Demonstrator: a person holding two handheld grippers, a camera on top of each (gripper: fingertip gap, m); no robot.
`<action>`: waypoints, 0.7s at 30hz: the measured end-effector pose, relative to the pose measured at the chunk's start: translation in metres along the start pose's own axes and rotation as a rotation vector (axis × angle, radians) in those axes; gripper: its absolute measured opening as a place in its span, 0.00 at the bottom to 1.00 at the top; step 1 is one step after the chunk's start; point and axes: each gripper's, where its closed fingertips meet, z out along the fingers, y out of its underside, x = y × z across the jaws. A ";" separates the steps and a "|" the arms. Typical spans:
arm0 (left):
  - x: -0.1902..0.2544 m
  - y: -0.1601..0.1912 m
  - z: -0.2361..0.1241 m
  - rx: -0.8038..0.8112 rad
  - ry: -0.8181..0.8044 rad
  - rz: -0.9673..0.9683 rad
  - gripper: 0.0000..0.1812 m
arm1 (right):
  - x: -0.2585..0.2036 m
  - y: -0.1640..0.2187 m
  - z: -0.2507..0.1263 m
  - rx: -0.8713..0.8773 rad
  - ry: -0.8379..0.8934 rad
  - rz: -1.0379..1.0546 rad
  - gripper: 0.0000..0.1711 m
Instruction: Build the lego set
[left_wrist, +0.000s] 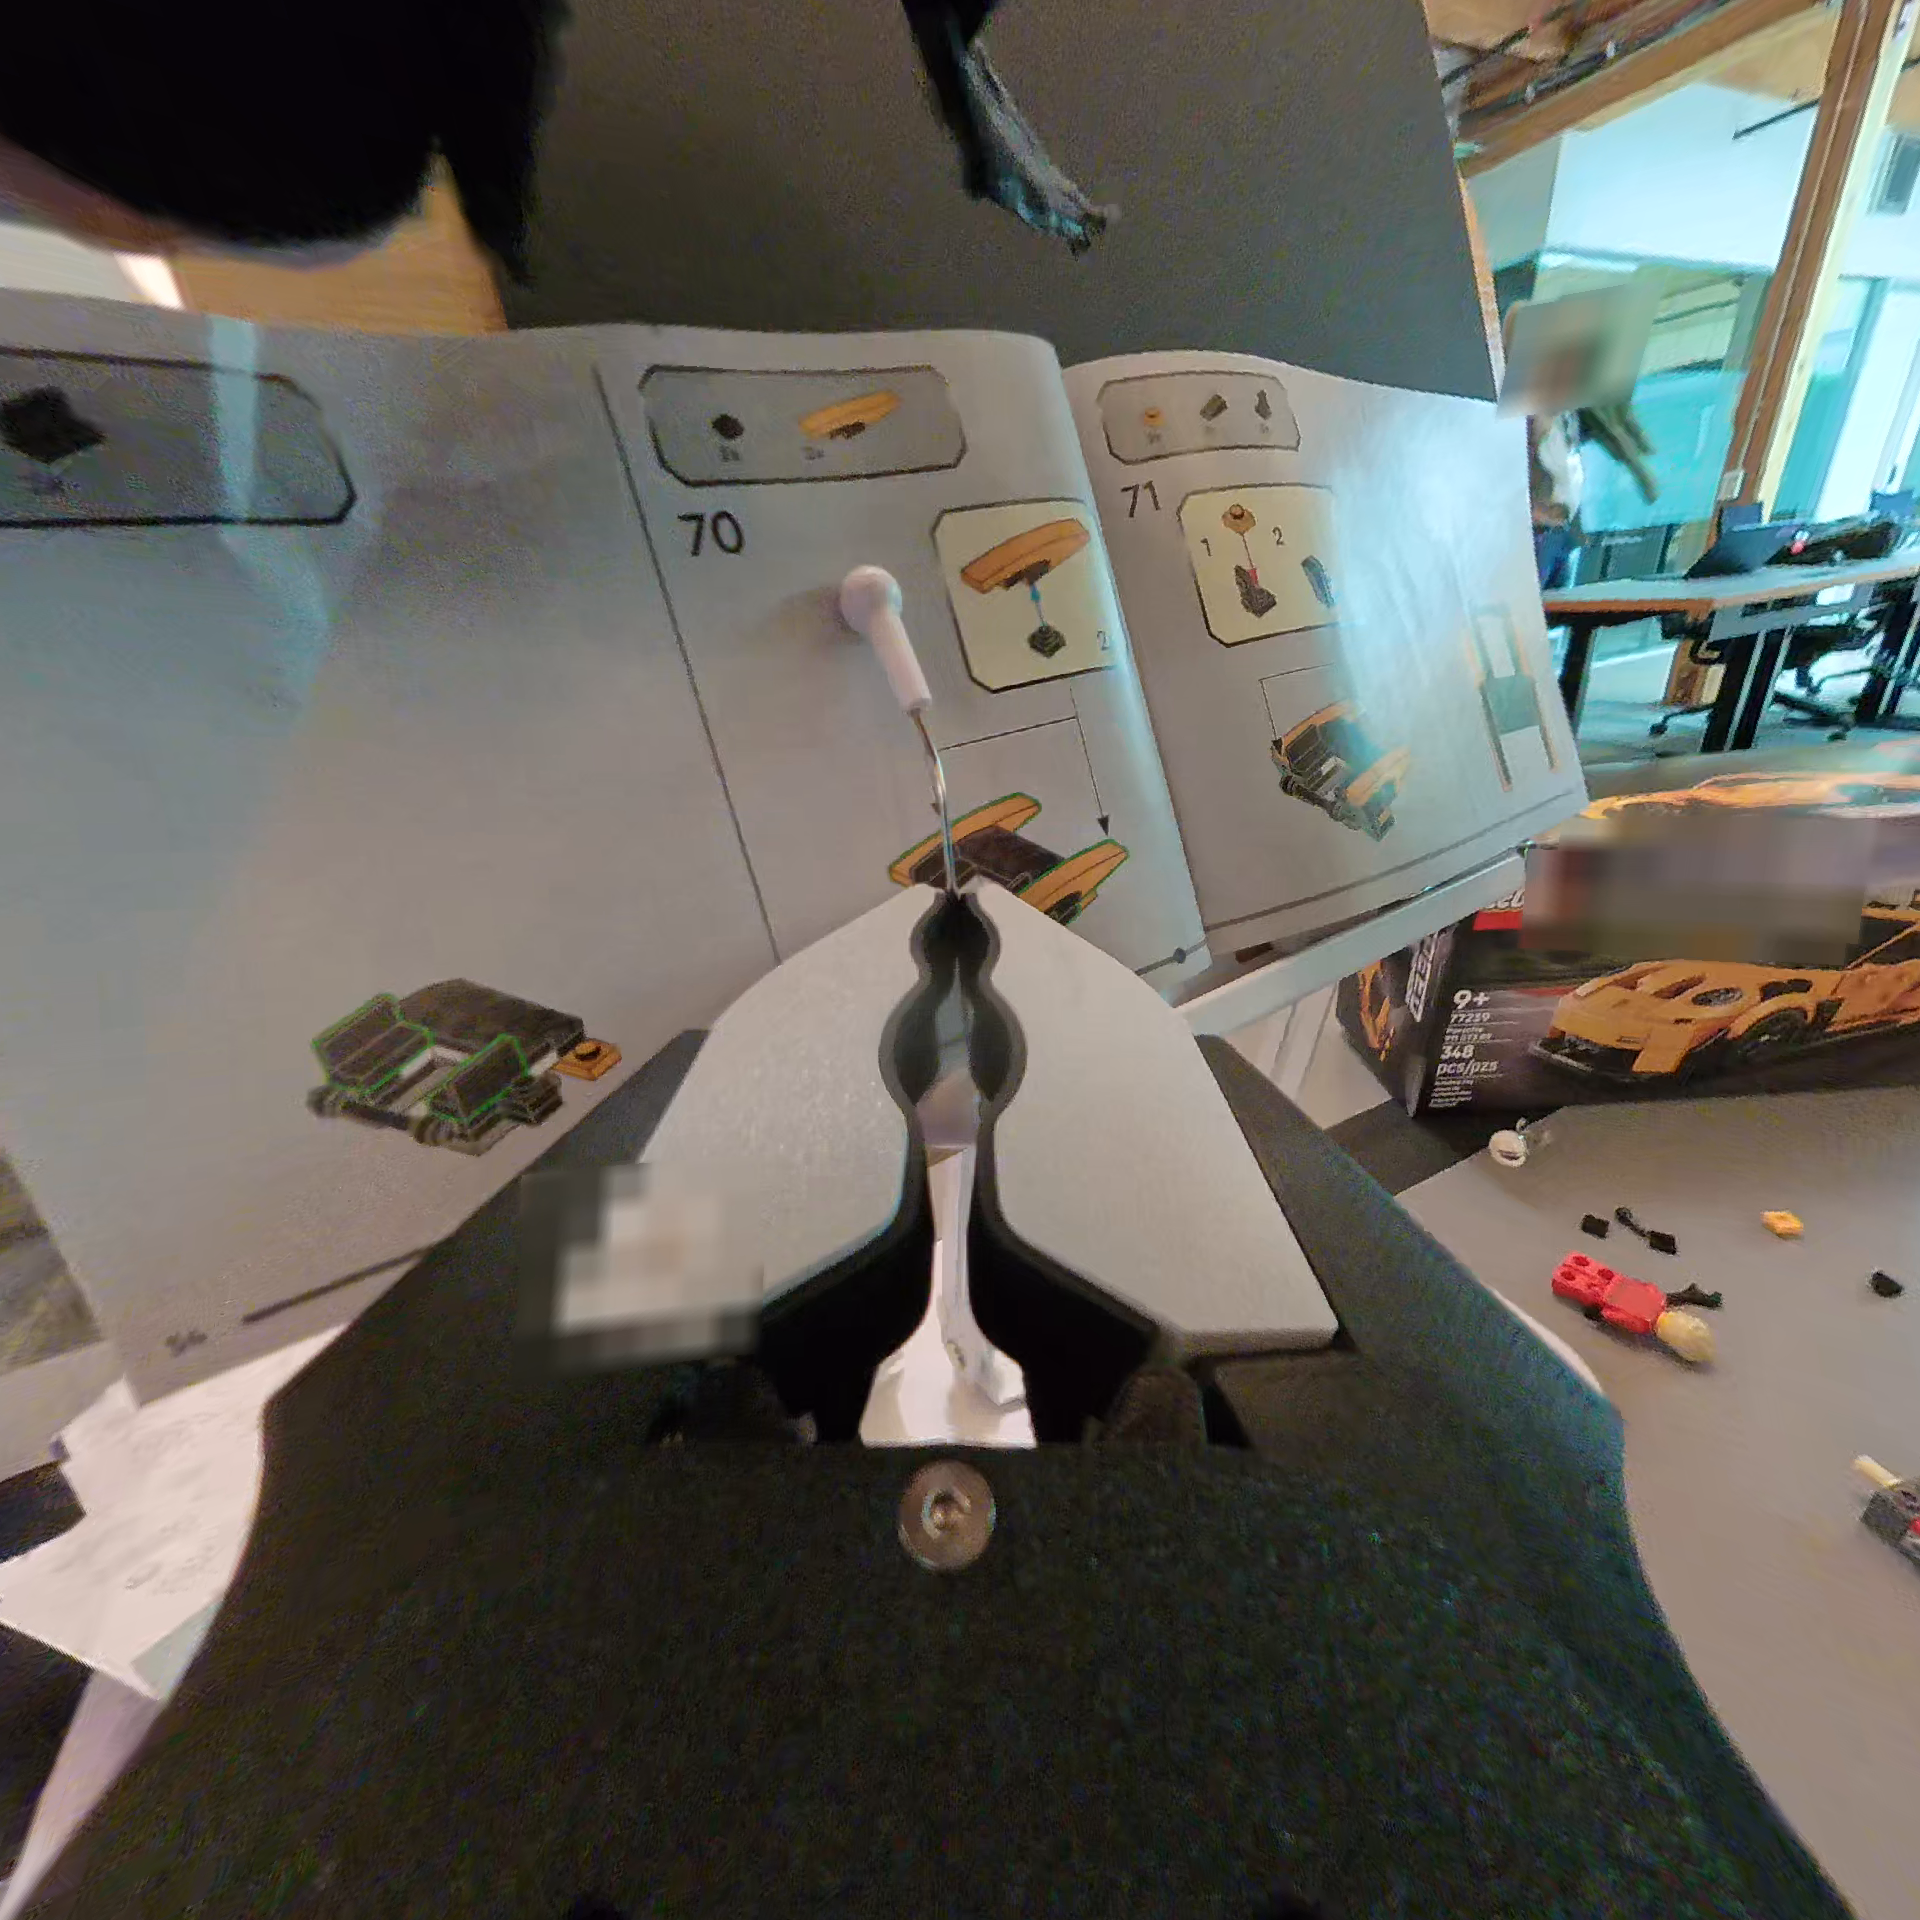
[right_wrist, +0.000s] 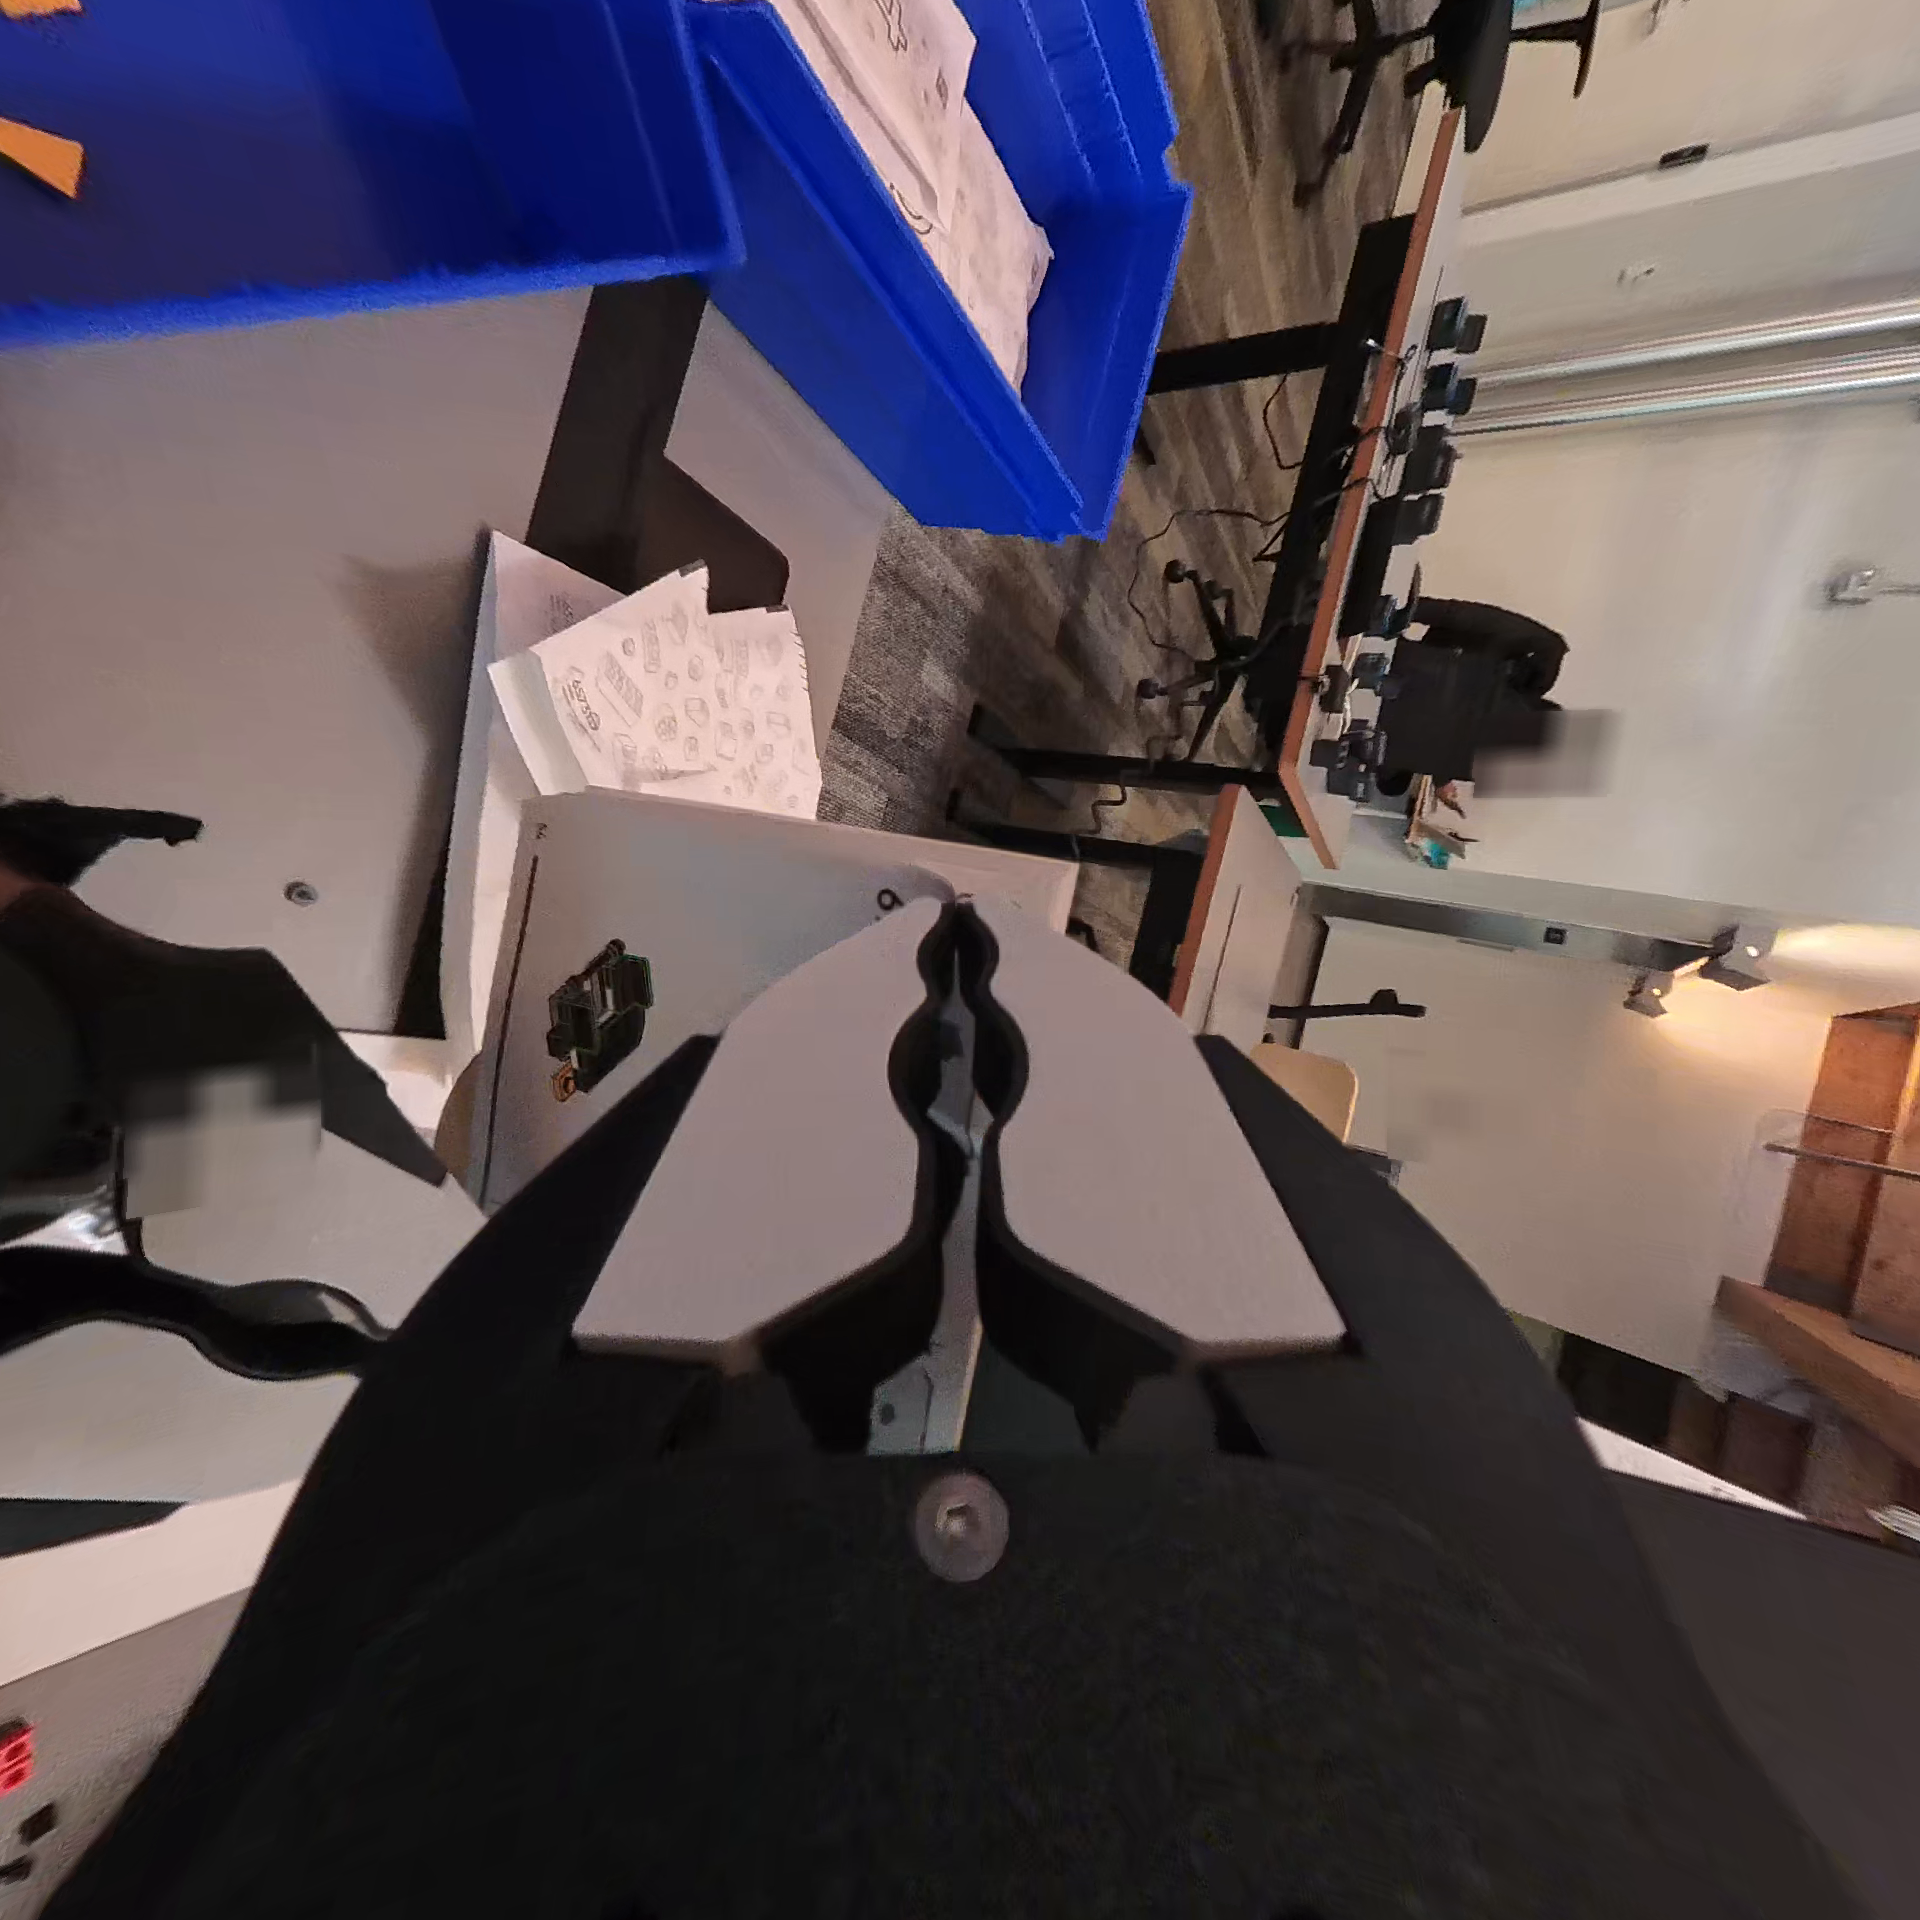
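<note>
1. We see the left gripper (left_wrist: 951, 896) with its jaws pressed together on a thin wire hook with a white handle (left_wrist: 881, 627), which lies against the open instruction booklet (left_wrist: 499, 665).
2. The right gripper (right_wrist: 958, 914) has its jaws closed, apparently pinching the booklet's page edge (right_wrist: 790, 883).
3. The printed set box (left_wrist: 1662, 1023) and loose pieces (left_wrist: 1626, 1299) lie on the grey surface (left_wrist: 1714, 1475); we do not transcribe the writing.

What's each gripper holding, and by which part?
Left gripper: shut on the white-tipped metal wire page holder, low on its wire. Right gripper: shut, apparently on an edge of the grey paper instruction booklet.
</note>
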 end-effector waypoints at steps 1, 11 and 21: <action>0.000 0.000 -0.001 0.006 0.001 -0.016 0.00 | 0.000 0.001 -0.001 0.001 0.001 0.005 0.00; -0.014 0.007 -0.013 0.045 0.011 -0.370 0.01 | 0.008 0.018 0.000 0.006 0.037 0.114 0.00; -0.017 0.021 -0.031 0.212 0.141 -0.958 0.01 | -0.004 0.029 -0.021 0.003 0.031 0.105 0.00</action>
